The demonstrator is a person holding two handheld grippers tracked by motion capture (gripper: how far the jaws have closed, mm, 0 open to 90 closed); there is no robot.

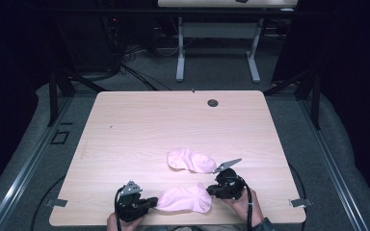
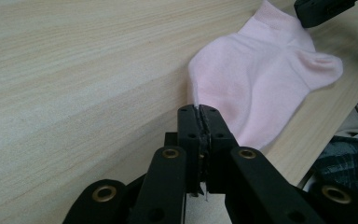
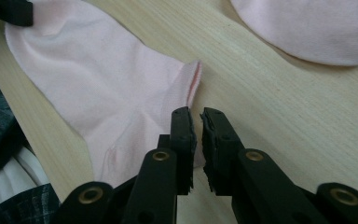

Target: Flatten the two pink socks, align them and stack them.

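Note:
Two pink socks lie on the pale wooden table [image 1: 139,120]. The near sock [image 1: 185,198] lies flat by the front edge, and the far sock [image 1: 190,160] sits a little beyond it. My left gripper [image 1: 150,202] is at the near sock's left end. Its jaws are pressed together at the toe edge of the near sock [image 2: 256,74], pinching it. My right gripper [image 1: 211,189] is at the sock's right end. A narrow gap separates its jaws, which hover by the cuff edge of the near sock [image 3: 112,88]. The far sock [image 3: 307,28] lies beyond them.
A round cable hole [image 1: 213,102] is near the table's far edge. The table's front edge runs right behind the near sock, with the person's clothing [image 3: 0,186] below it. Another table's legs [image 1: 180,48] stand on the grey floor behind.

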